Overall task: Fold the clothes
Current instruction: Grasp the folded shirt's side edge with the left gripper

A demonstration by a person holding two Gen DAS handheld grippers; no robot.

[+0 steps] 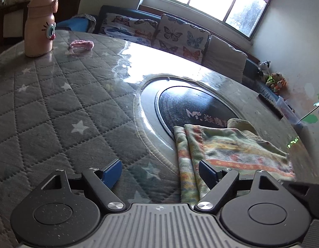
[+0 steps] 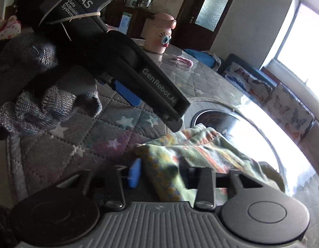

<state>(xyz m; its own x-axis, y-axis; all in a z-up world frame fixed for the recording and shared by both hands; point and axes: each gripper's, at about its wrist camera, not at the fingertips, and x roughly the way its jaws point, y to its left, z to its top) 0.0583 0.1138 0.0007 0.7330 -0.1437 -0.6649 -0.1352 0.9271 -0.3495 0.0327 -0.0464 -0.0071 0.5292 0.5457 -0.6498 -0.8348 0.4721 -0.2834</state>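
Quilted star tbl cover (image 1: 56, 95) — butterfly sofa (image 1: 176, 35)

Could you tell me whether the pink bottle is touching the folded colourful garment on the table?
Apart. The left wrist view shows the pink bottle standing far across the quilted table cover from the garment, with bare cover between them.

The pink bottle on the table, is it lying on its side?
No, the pink bottle stands upright on the quilted table cover, its cap on top.
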